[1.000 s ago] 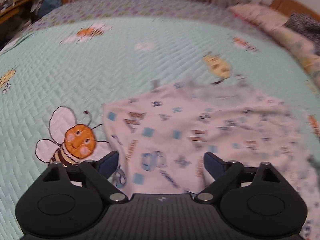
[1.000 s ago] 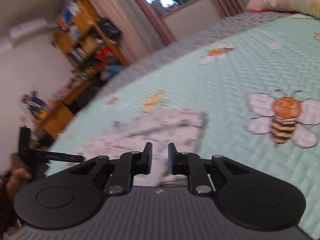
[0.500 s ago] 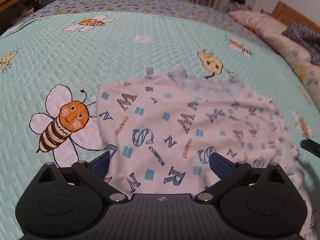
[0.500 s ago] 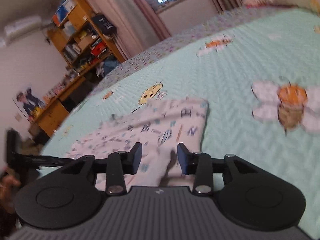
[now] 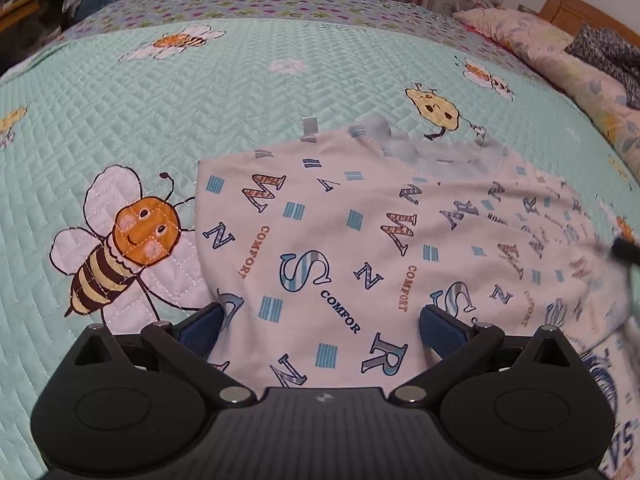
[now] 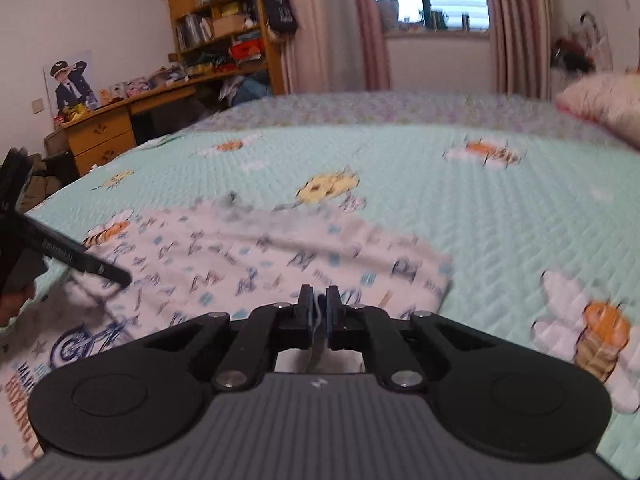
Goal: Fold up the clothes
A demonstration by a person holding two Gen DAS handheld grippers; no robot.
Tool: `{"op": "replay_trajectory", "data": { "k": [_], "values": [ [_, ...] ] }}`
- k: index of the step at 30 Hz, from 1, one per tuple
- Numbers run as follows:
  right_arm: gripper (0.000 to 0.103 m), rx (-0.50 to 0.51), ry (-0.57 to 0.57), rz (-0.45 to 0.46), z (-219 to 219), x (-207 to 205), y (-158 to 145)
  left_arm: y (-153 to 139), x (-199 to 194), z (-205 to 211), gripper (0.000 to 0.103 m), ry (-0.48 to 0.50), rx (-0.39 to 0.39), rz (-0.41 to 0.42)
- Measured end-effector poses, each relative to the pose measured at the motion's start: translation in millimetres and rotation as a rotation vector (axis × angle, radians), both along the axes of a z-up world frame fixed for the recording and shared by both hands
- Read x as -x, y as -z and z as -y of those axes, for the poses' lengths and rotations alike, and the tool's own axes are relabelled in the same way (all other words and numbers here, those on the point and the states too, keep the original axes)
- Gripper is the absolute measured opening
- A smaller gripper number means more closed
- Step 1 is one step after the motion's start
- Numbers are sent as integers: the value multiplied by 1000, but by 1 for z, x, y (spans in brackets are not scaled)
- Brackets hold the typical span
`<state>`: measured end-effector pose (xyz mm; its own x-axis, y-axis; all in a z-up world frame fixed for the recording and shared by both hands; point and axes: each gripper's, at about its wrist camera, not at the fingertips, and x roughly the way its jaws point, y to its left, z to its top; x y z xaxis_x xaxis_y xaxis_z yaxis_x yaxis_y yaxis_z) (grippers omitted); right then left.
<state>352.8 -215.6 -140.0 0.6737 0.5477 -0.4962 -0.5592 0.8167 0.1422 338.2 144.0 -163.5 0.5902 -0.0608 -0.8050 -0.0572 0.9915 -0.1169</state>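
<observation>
A white garment point(image 5: 360, 248) printed with blue letters and "COMFORT" lies flat on the mint bee-pattern quilt point(image 5: 160, 112). My left gripper point(image 5: 320, 320) hovers over its near edge, jaws wide open, cloth under them but not pinched. In the right wrist view the same garment point(image 6: 248, 256) spreads ahead. My right gripper point(image 6: 319, 308) is closing, with a thin fold of that cloth pressed between its pads. The left gripper's finger point(image 6: 80, 260) reaches in from the left, and a hand point(image 6: 12, 304) holds it.
Cloth with a blue motorbike print point(image 6: 80, 344) lies beside the lettered garment. Pillows point(image 5: 560, 52) line the bed's right end. A wooden desk point(image 6: 104, 128) and bookshelf point(image 6: 224, 28) stand beyond the bed, with curtains point(image 6: 516, 28) at the window.
The right gripper's view has rolled level; its jaws opened wider, then closed onto a fold of the garment. The left gripper stayed open over the cloth, which now lies flatter.
</observation>
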Motion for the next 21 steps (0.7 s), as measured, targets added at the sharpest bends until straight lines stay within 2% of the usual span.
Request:
{"op": "replay_trajectory", "data": {
  "k": [3,4,6,8,11,13,14,15,16,17,18,20,21],
  "values": [
    [12,24,75,-122,10,-25,27,1,0,2,102,7,-20,0],
    [12,-35,79,-143,20,-25,28,0,0,1,102,5,-17,-4],
    [21,-112,123,-179,33,-21,20,-2,-1,-1,102,0,-6,-17],
    [23,-156,166,-168,41,-11,9,-7,0,-5,102,-23,8,-24],
    [26,-295,132,-156,46,6,-9,-18,7,-9,102,-62,64,5],
    [29,-421,57,-218,42,8,-9,-23,13,-8,102,-43,120,34],
    [29,-448,28,-272,38,6,0,-19,13,-5,102,-34,103,19],
    [29,-458,2,-329,33,5,10,-14,12,-2,102,-28,76,-2],
    [29,-387,-9,-396,26,3,26,-10,12,2,102,-14,40,-10],
    [10,-315,-4,-414,23,6,39,-5,12,5,102,3,2,-15],
    [2,-329,12,-372,29,12,41,-1,12,9,102,19,-35,-21],
    [3,-353,48,-391,39,15,36,-5,14,9,102,18,-37,-25],
    [8,-333,58,-371,37,19,29,-8,15,7,102,7,-20,-26]
  ]
}}
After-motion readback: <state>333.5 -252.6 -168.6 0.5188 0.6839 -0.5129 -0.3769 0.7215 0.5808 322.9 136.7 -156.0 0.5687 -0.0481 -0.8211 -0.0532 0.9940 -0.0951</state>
